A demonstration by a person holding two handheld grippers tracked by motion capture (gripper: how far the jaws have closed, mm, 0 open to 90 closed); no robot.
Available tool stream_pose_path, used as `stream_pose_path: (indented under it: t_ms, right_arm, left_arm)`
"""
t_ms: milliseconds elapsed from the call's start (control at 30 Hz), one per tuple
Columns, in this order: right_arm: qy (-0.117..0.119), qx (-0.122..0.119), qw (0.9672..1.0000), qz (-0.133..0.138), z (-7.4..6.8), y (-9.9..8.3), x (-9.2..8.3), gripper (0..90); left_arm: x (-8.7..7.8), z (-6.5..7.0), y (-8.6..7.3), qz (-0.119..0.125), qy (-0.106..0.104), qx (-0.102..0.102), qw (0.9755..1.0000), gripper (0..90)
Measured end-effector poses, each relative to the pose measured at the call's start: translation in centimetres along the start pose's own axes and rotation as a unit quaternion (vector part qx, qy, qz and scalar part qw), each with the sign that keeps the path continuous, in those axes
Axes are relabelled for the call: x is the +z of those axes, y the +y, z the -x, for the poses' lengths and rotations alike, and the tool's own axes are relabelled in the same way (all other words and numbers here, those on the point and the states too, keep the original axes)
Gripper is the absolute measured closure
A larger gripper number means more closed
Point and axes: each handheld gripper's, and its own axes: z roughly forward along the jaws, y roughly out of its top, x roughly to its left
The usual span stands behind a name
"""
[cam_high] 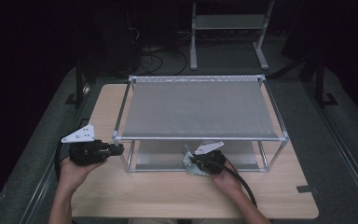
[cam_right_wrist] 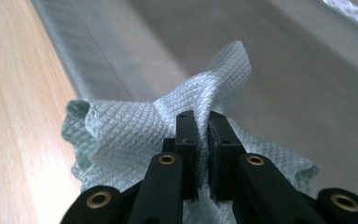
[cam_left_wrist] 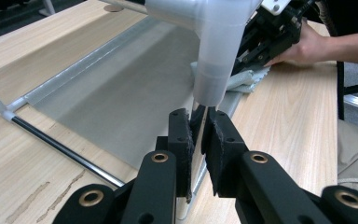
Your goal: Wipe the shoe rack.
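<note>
A pale green cloth (cam_right_wrist: 121, 135) lies bunched at the front edge of the rack's lower shelf (cam_right_wrist: 284, 70). My right gripper (cam_right_wrist: 203, 121) is shut on a raised fold of it. From above, the right gripper (cam_high: 192, 161) sits at the cloth (cam_high: 193, 170), just under the grey top shelf (cam_high: 200, 109). My left gripper (cam_left_wrist: 198, 135) is shut on the rack's thin front-left post (cam_left_wrist: 197, 111), just below the white corner joint (cam_left_wrist: 214, 60). In the high view the left gripper (cam_high: 120, 149) reaches that corner from the left.
The rack is a metal frame with two grey shelves on a wooden table (cam_high: 168, 196). Bare wood runs along the front and the left. The other hand and its gripper (cam_left_wrist: 275, 28) appear far off in the left gripper view, over the cloth (cam_left_wrist: 247, 79). The surroundings are dark.
</note>
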Motion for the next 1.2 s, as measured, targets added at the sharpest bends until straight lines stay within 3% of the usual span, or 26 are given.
stream_pose_path:
  t_ms: [100,200,233,333,533,733,833,967,1067,1200]
  right_arm:
    - [0.001,-0.011,0.9999,-0.001,-0.5,0.6,0.6,83.7]
    - [-0.001,-0.009,0.9999,-0.005,-0.1,0.3,0.2,83.7]
    - [-0.01,-0.003,0.9999,-0.007,0.5,-0.5,-0.7,83.8]
    - [-0.01,0.014,0.9998,-0.008,0.8,-0.7,-1.0,83.8]
    - [-0.003,-0.007,1.0,-0.003,-0.2,0.3,0.1,83.7]
    - [-0.015,0.016,0.9997,-0.003,1.0,-1.3,-1.5,83.7]
    - [-0.004,0.004,1.0,-0.003,0.1,-0.2,-0.4,83.7]
    - [-0.002,-0.011,0.9999,-0.007,0.0,0.0,-0.3,83.6]
    - [-0.013,0.012,0.9998,-0.01,1.3,-1.4,-1.9,83.6]
    - [-0.015,0.016,0.9997,-0.007,1.1,-1.1,-1.3,83.6]
  left_arm:
    - [0.0,0.0,0.0,0.001,-0.001,-0.001,1.0,80.4]
    - [0.0,-0.1,0.0,0.001,-0.003,0.0,1.0,80.4]
    - [0.0,-0.1,0.0,0.001,-0.004,0.0,1.0,80.4]
    - [0.1,-0.1,0.0,0.002,-0.004,0.0,1.0,80.4]
    - [0.0,-0.2,0.0,0.001,-0.005,-0.003,1.0,80.3]
    - [0.1,-0.1,0.0,0.002,-0.005,0.0,1.0,80.3]
    - [0.1,-0.1,0.0,0.001,-0.004,0.0,1.0,80.3]
    - [0.1,-0.1,0.0,0.002,-0.005,-0.002,1.0,80.3]
    - [0.1,-0.2,0.0,0.003,-0.005,-0.001,1.0,80.3]
    - [0.2,-0.2,0.0,0.002,-0.003,-0.001,1.0,80.4]
